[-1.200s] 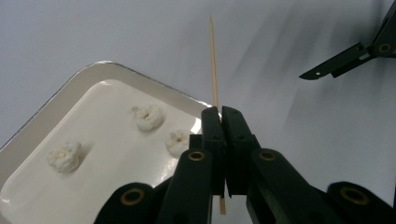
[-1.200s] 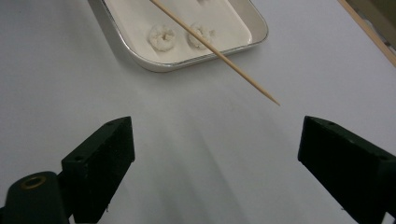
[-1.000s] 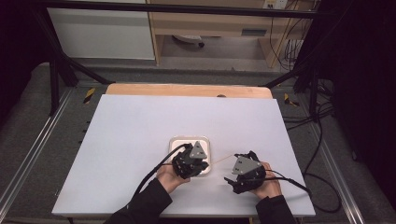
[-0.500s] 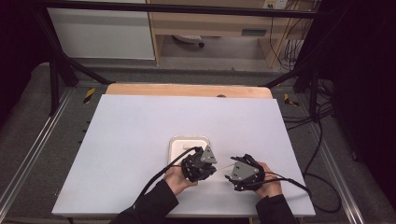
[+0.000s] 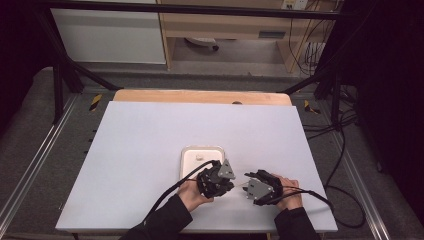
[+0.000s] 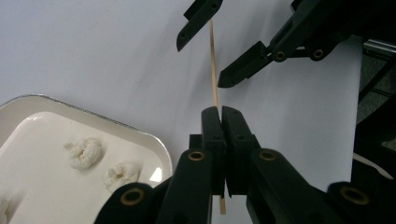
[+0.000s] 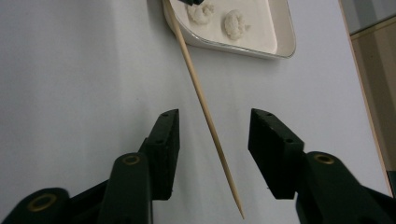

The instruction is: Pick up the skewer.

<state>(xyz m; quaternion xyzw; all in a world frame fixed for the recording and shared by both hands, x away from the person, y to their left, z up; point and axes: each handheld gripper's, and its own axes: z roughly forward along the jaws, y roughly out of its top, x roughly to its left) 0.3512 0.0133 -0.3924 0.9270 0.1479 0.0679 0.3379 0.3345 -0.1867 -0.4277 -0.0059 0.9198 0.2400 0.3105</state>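
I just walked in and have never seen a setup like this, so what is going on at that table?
A person at a white table works with a two-jaw gripper in each hand. The left gripper is clamped shut on a thin wooden skewer. The right gripper has just been closing around the skewer's pointed end, its pads not touching it yet. Beside them sits a white tray holding small pale food pieces.

Lighting, as I see it: tabletop (image 5: 150, 150) evenly bright, surroundings dark. Soft shadows beneath the right claw (image 7: 212, 140). Left claw (image 6: 222, 116) near-field blurred; mild grain overall.
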